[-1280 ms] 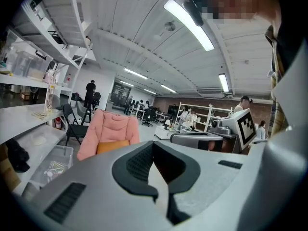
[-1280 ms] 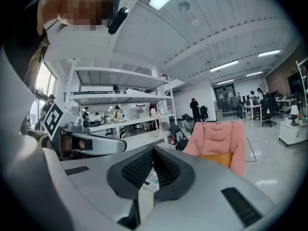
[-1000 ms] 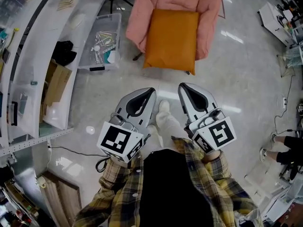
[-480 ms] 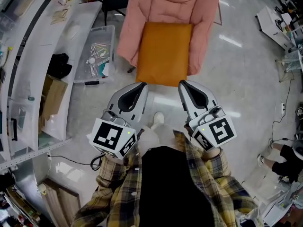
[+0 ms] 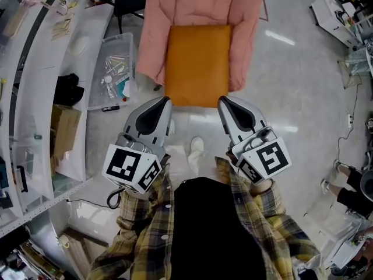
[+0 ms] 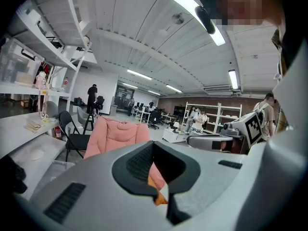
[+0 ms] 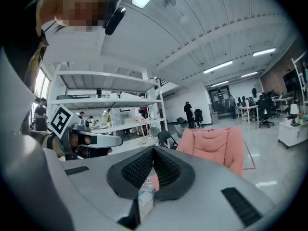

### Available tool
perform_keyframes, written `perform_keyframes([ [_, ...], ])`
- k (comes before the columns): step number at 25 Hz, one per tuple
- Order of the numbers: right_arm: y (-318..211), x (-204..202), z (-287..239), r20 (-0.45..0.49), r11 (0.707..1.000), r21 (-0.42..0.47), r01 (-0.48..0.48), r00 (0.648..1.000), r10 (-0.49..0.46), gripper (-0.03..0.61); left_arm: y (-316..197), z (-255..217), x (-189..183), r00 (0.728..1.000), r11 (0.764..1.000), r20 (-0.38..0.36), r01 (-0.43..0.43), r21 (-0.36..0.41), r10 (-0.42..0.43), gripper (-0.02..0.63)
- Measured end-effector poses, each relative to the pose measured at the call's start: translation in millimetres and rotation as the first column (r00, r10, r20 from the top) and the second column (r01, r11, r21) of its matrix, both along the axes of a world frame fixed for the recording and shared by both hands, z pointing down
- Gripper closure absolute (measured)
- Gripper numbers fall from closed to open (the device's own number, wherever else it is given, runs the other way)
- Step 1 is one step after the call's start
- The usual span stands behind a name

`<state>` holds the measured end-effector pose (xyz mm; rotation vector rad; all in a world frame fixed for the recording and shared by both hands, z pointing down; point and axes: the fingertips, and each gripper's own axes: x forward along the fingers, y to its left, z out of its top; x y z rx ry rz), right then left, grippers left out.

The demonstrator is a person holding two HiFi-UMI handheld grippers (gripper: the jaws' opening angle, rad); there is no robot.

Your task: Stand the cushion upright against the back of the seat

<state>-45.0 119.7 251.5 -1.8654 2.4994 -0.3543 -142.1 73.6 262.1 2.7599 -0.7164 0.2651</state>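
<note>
Left gripper and right gripper are closed, empty (cushion flat at twelve o'clock), so better open both, pinch its near edge and tip it against the seat back

Head view: high up, aimed steeply down. Chair at top centre, left gripper and right gripper close, mid-frame. Gripper views: low, roughly level, each aimed along its own jaws at the same chair, farther off. Each catches the other gripper off to one side.
</note>
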Motion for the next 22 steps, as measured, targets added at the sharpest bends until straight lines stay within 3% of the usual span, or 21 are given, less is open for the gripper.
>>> perform_keyframes([
  [12, -87.0, -5.4, 4.3, -0.016, 0.986, -0.03, -0.165, 0.986, 0.165, 0.56, -100.3, 0.4, 8.6, 0.986, 0.986, -0.002, -0.169, -0.004, 0.169, 0.609],
  [22, -119.5, 4.9, 25.2, -0.149, 0.937, -0.077, -0.34, 0.934, 0.326, 0.56, -140.6, 30.4, 25.7, 0.935, 0.935, 0.032, -0.35, -0.048, 0.352, 0.61],
])
